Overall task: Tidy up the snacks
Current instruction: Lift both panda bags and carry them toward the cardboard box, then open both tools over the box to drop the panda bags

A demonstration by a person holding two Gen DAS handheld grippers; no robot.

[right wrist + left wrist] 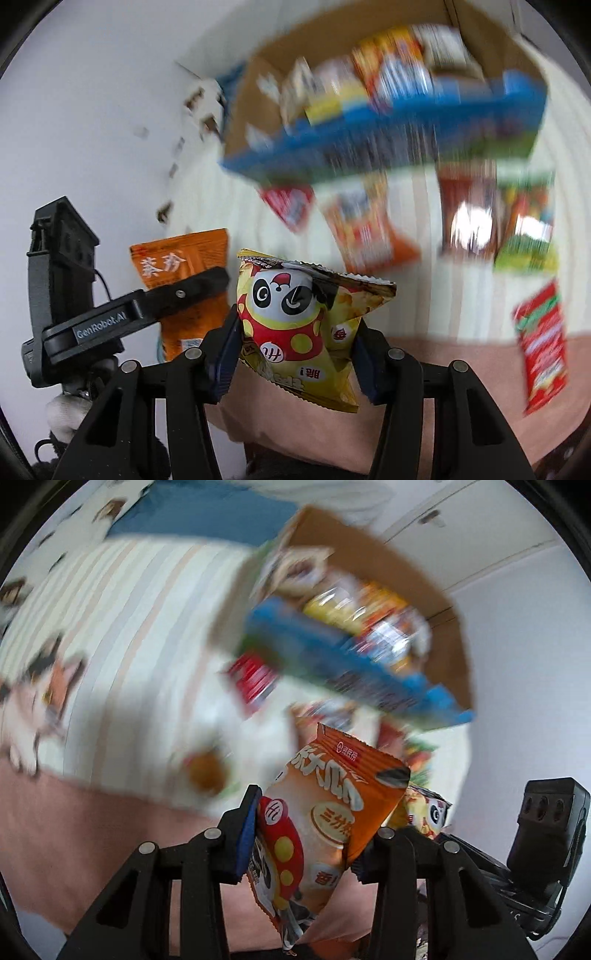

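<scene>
Your left tool (306, 843) is clamped on an orange snack packet (332, 805), and your right tool (293, 354) grips a yellow panda packet (303, 325), its pads pressed into the sides. Both packets hang clear of the striped bed cover (122, 627), side by side, with the open cardboard box (399, 88) ahead and above them in both views. That box already holds a jumble of packets, so I judge this step to be the carry to it. Keep both grips firm; the bags are puffy and could slip if squeezed unevenly. Bring each packet over the blue front edge (369, 125) of the box, not into it, and lower one at a time so the tools do not collide. Several loose packets, including a red one (541, 350), are left on the bed.
</scene>
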